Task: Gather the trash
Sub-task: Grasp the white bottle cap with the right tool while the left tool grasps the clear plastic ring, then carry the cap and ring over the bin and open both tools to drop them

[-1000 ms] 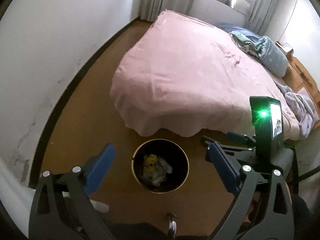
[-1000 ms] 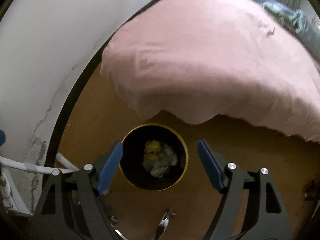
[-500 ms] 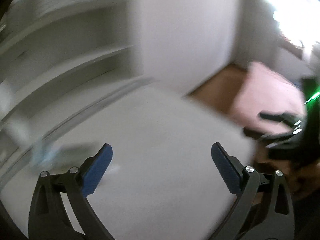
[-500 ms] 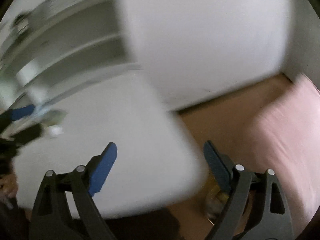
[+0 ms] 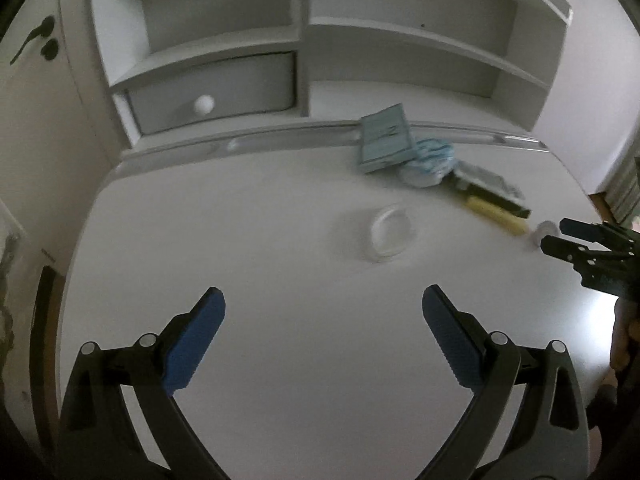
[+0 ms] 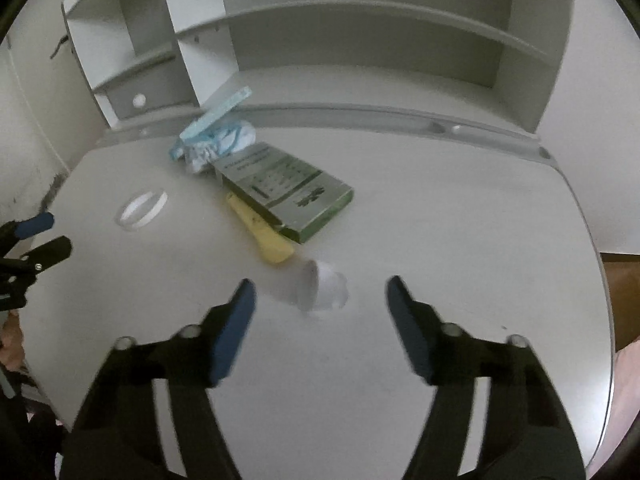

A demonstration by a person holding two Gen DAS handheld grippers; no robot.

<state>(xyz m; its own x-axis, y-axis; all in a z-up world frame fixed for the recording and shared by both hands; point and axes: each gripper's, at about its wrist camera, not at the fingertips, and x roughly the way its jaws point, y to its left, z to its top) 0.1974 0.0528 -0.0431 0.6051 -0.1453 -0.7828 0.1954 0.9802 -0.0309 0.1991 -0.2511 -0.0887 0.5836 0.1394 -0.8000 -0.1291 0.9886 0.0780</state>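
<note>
Both grippers hover over a white desk (image 5: 280,360). My left gripper (image 5: 322,322) is open and empty; a clear round lid (image 5: 390,232) lies ahead of it. My right gripper (image 6: 320,304) is open and empty, with a small white cup on its side (image 6: 324,286) just ahead between the fingertips. Further back lie a green-edged box (image 6: 288,192), a yellow stick-like piece (image 6: 268,236), a crumpled blue-white wrapper (image 6: 224,140) and a light blue packet (image 5: 384,138). The right gripper's tips also show in the left wrist view (image 5: 576,240).
A white hutch with shelves and a grey drawer (image 5: 212,88) stands at the desk's back edge. The desk's right edge drops to a brown floor (image 6: 622,276). A wall (image 5: 36,140) lies to the left.
Both grippers have swung away from the bin on the floor by the pink bed, through a blurred sweep, to face the white desk. Both stayed open and empty.
</note>
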